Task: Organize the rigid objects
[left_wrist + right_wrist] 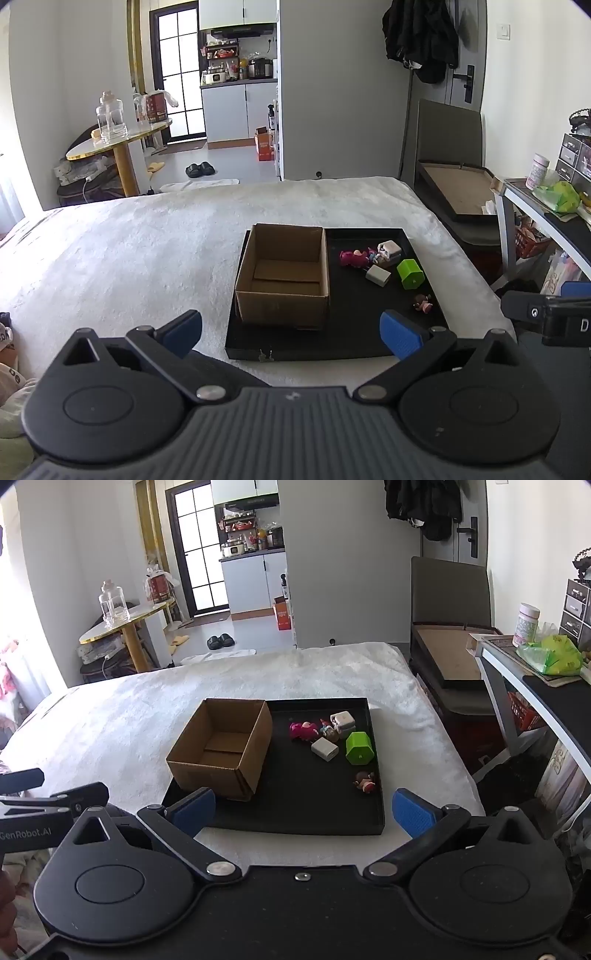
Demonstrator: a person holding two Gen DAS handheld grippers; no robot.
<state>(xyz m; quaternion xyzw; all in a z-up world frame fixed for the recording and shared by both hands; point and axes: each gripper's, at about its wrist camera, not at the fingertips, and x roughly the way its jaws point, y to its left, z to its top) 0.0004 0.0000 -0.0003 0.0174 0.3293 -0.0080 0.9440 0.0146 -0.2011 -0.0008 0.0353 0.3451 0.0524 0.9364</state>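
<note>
- Black tray [424, 334] [376, 805] lying flat on the white bed cover [129, 258] [122, 716], holding every task item.
- Cardboard box [282, 306] [207, 775] standing open-topped in the tray's left half, against its left wall; only bare inner flaps visible on its floor.
- Loose on the tray's right half, none of it inside the box:
  - pink figure [352, 257] [303, 730] lying on its side toward the far end, touching a smaller figure beside it;
  - white cube [389, 250] [342, 720] at the far right of that cluster, resting on something pale below it;
  - white adapter [378, 276] [325, 748] just near of the cluster;
  - green block [410, 274] [358, 748] to the right of the adapter, close to the tray's right wall;
  - small doll [423, 303] [365, 782] alone at the near right, well apart from the rest.
- Left gripper [291, 332] hovering at the near edge of the tray, fingers [400, 334] spread wide, nothing between them.
- Right gripper [303, 812] hovering likewise over the tray's near edge, fingers [413, 814] spread wide and holding nothing.
</note>
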